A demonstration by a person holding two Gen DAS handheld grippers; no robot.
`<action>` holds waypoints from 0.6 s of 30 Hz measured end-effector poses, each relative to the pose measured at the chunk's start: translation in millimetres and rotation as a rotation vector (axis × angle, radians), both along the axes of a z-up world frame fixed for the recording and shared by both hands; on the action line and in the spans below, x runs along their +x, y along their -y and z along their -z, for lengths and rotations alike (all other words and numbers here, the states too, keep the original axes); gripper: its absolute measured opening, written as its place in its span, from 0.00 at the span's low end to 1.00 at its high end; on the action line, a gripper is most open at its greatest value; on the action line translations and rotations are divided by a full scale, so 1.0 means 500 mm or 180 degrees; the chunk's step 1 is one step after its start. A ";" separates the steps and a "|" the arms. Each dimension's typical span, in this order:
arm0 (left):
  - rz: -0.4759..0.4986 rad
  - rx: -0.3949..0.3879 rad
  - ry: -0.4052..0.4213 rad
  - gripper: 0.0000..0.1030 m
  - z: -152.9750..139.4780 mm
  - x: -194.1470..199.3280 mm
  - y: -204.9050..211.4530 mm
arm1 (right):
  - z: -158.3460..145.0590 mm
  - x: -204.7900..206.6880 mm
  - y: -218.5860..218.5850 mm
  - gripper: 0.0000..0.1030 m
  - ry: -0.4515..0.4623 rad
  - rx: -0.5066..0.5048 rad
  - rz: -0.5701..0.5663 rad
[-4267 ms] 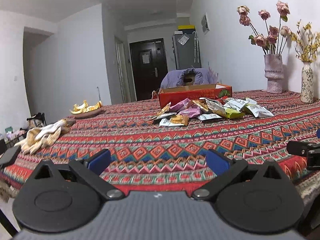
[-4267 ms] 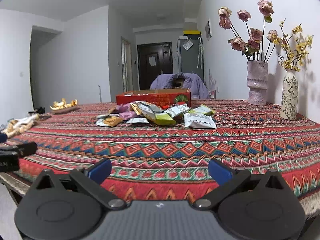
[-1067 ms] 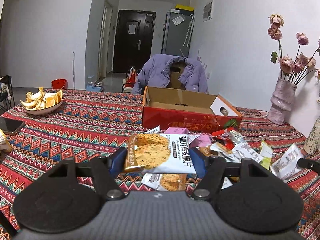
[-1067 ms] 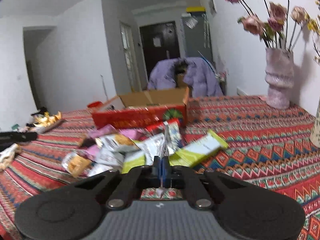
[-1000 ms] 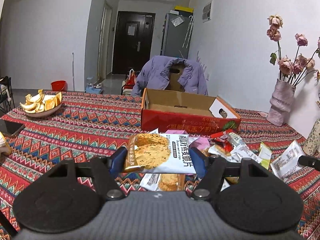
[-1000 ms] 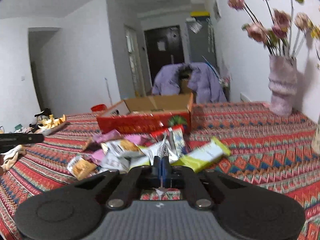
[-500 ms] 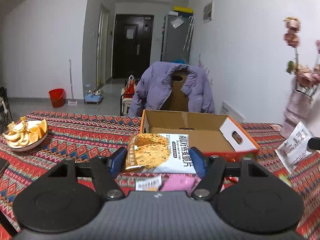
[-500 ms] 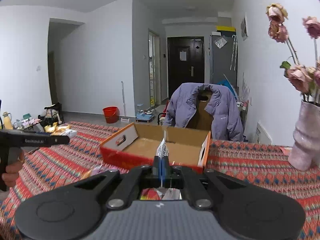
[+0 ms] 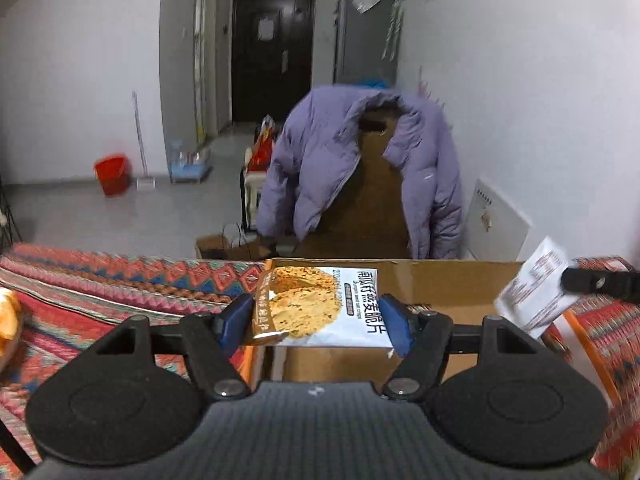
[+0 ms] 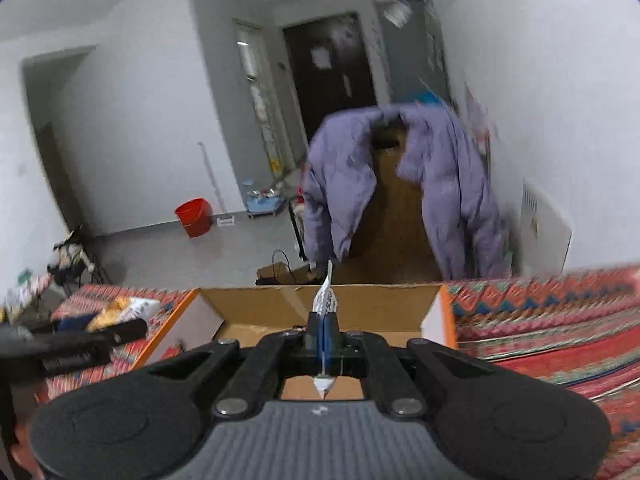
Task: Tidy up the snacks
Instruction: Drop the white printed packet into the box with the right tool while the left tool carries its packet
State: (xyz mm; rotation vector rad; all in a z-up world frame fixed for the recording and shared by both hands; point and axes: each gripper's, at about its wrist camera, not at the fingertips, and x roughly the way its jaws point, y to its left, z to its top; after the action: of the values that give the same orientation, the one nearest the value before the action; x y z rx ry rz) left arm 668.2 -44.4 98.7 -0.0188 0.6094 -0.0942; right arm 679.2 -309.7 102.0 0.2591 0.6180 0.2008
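My left gripper [image 9: 316, 322] is shut on a white-and-brown oat crisp packet [image 9: 320, 306], held flat by its side edges over the open cardboard box [image 9: 440, 284]. My right gripper [image 10: 322, 330] is shut on a thin white snack packet [image 10: 326, 300], held edge-on above the same box [image 10: 360, 304]. That white packet [image 9: 536, 294] and the right gripper also show at the right of the left wrist view. The left gripper and its packet [image 10: 120, 310] show at the left of the right wrist view.
The box stands on a red patterned tablecloth [image 9: 100, 280] near the table's far edge. Behind it a chair carries a purple jacket [image 9: 360, 160]. A red bucket [image 9: 114, 172] stands on the floor. A bit of orange fruit [image 9: 6, 320] shows at far left.
Both grippers have moved forward with their packets, from above the snack pile to over the open box. The snack pile has dropped out of view. Both stay shut.
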 end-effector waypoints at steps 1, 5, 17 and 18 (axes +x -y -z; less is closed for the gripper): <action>-0.0019 -0.0022 -0.0076 0.68 0.012 0.027 0.003 | 0.018 0.033 0.000 0.01 -0.0081 0.0107 0.0047; -0.0074 0.0055 -0.0273 0.68 0.061 0.123 0.023 | 0.089 0.137 -0.001 0.01 -0.0405 0.0366 0.0160; -0.0062 0.0185 -0.0717 0.81 0.117 0.201 0.047 | 0.128 0.222 -0.012 0.22 -0.0993 -0.0747 0.0387; -0.0071 0.0165 -0.0726 0.84 0.111 0.196 0.045 | 0.121 0.217 -0.012 0.29 -0.0994 -0.0756 0.0349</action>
State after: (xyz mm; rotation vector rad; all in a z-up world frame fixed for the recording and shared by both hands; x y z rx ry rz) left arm 766.1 -66.6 43.4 0.0140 0.8393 -0.0547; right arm 787.9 -303.6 41.5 0.0939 0.9269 -0.0211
